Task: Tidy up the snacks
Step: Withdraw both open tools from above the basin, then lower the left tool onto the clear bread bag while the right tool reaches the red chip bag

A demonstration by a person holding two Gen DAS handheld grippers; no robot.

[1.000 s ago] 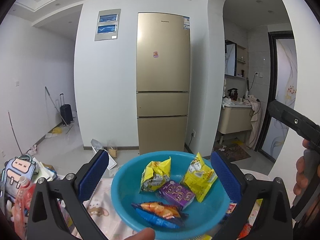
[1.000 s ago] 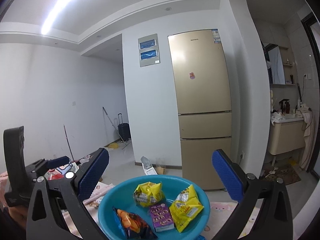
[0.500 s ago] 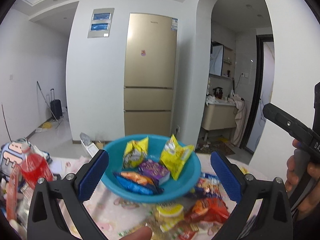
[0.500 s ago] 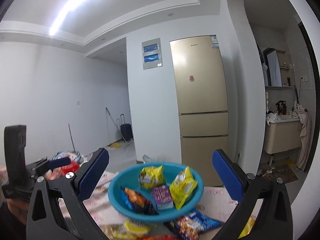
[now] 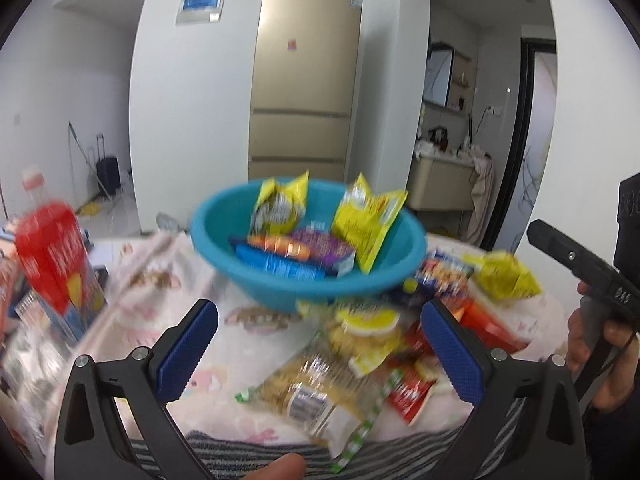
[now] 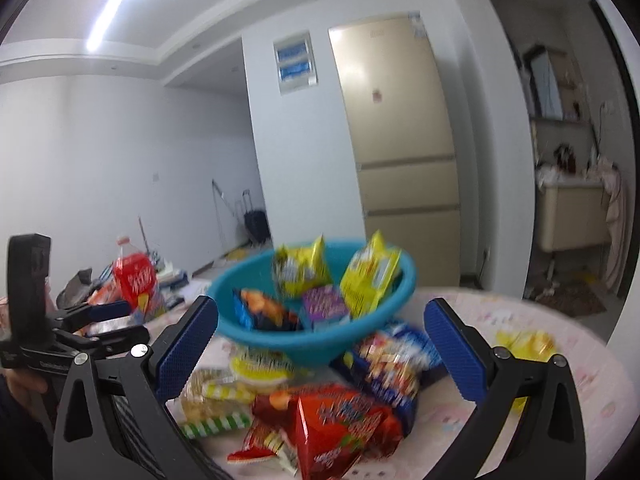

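Note:
A blue bowl (image 5: 208, 236) (image 6: 228, 292) stands on the pink tablecloth and holds two yellow packs (image 5: 364, 216), a purple box (image 6: 324, 304) and an orange-blue pack (image 5: 276, 258). Loose snacks lie in front of it: a clear pack with a green-striped edge (image 5: 316, 392) (image 6: 212, 400), red packs (image 6: 340, 428), a blue pack (image 6: 392, 360) and a yellow pack (image 5: 504, 276) (image 6: 524, 344). My left gripper (image 5: 318, 312) is open above the clear pack, holding nothing. My right gripper (image 6: 320, 312) is open over the pile, also with nothing in it. Both views are blurred.
A red drink bottle (image 5: 52, 256) (image 6: 136, 276) stands left of the bowl among clutter. A hand (image 5: 600, 344) holds the right gripper's handle at the right edge. Striped fabric (image 5: 248, 448) covers the near table edge. A fridge (image 5: 304, 88) stands behind the table.
Both views have tilted down and drawn back. The bowl sits higher in each picture, and the pile of loose snacks in front of it has come into sight. Both grippers stay open.

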